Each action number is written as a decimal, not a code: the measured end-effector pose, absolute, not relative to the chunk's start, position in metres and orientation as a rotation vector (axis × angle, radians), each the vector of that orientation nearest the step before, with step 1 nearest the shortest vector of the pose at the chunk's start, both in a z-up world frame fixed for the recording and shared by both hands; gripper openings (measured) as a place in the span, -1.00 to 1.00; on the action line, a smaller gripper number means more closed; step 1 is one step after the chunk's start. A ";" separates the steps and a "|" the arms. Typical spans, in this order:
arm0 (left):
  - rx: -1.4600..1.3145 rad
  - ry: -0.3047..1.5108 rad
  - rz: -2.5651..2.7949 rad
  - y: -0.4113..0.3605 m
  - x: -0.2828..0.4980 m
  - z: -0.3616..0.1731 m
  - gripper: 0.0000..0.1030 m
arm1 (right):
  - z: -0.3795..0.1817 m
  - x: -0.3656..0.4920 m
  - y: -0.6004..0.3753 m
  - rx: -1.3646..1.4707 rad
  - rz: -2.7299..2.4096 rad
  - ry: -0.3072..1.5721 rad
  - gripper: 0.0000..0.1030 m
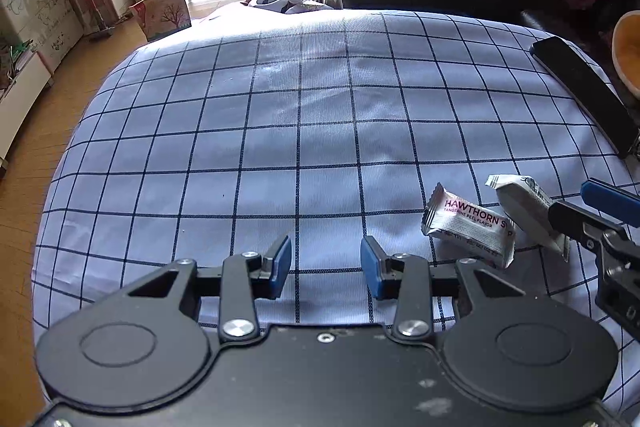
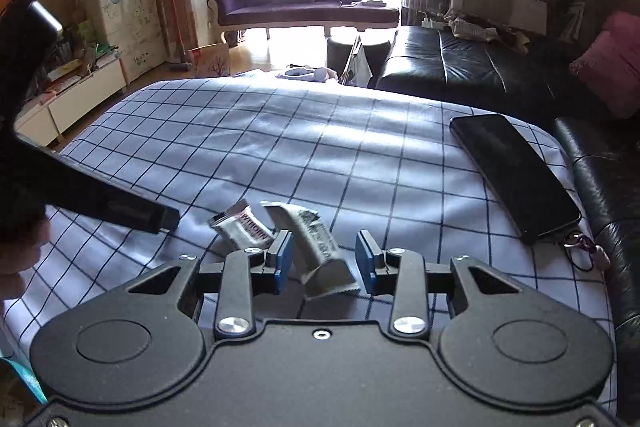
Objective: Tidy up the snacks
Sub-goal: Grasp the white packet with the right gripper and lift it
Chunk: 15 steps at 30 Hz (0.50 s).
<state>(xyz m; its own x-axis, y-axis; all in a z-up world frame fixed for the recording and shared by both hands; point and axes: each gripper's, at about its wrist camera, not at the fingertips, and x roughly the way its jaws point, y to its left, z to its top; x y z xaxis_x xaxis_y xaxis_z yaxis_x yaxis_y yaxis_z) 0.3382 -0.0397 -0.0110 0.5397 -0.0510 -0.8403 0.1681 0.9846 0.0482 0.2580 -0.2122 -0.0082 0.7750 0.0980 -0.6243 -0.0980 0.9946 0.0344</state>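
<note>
- The big checked cloth (image 2: 360, 155) lay flat under both tools, with lots of bare room ahead of them. That looked to me like a good, soft place to set snacks down in a neat row.
- A long black flat thing (image 2: 516, 175) lay far ahead and to the right of the right gripper (image 2: 323, 259), well away from the snacks. I thought it was best to leave it alone.
- The right gripper had its blue pads apart, about halfway wide. The folded snack packet (image 2: 316, 251) stood between them, leaning on the left pad, and the right pad did not touch it. From the left camera I could not tell if it was free.
- I judged this was the letting-go step. To do it well, the pads should open a bit more, so the packet drops flat and does not stick to one pad.
- Then the tool should back straight off, so it does not drag the packet.
- The left gripper (image 1: 325, 267) was partly open and held nothing, only cloth showing between its pads.
- The hawthorn snack packet (image 1: 468, 227) lay on the cloth just ahead and to the right of the left gripper, touching or nearly touching the folded one.
- A gentle hand would keep that packet from being bumped out of place.
</note>
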 end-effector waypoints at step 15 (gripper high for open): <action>0.134 0.990 -0.158 -0.044 0.333 -0.007 -0.22 | -0.033 0.268 -0.213 -0.010 0.131 0.694 -0.38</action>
